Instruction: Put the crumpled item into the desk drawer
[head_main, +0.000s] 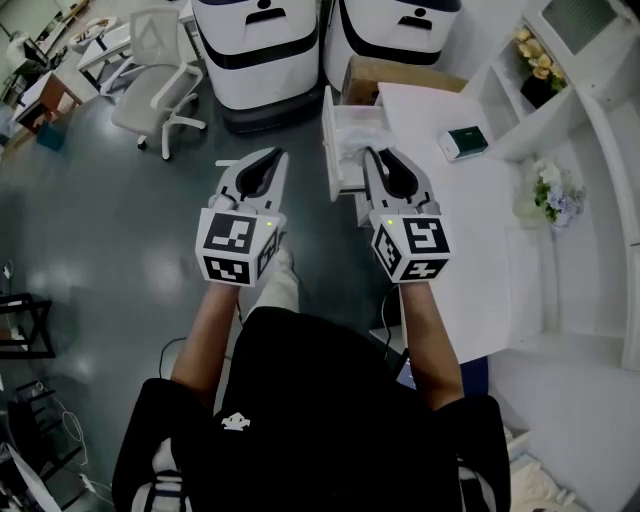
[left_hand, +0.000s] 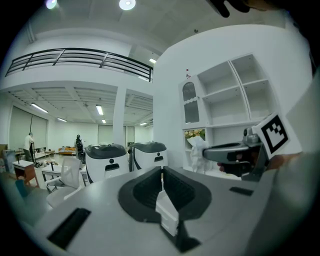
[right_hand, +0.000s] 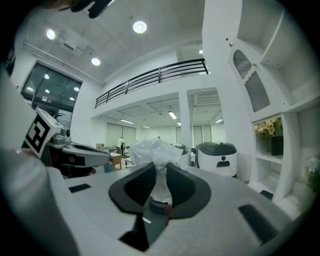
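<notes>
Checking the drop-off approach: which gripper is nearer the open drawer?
Right. The right gripper is over the drawer's near end; the left gripper is beside it, above the floor.

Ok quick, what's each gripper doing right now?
Left gripper: closed, nothing in it.
Right gripper: closed on the crumpled item.

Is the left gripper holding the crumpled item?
No, the left gripper is shut on nothing; the crumpled item sits clamped in the right gripper.

Right hand-held gripper (right_hand: 161, 172) clamped on crumpled white item (right_hand: 152, 149), bunched above jaws; left hand-held gripper (right_hand: 102, 157) at left.
</notes>
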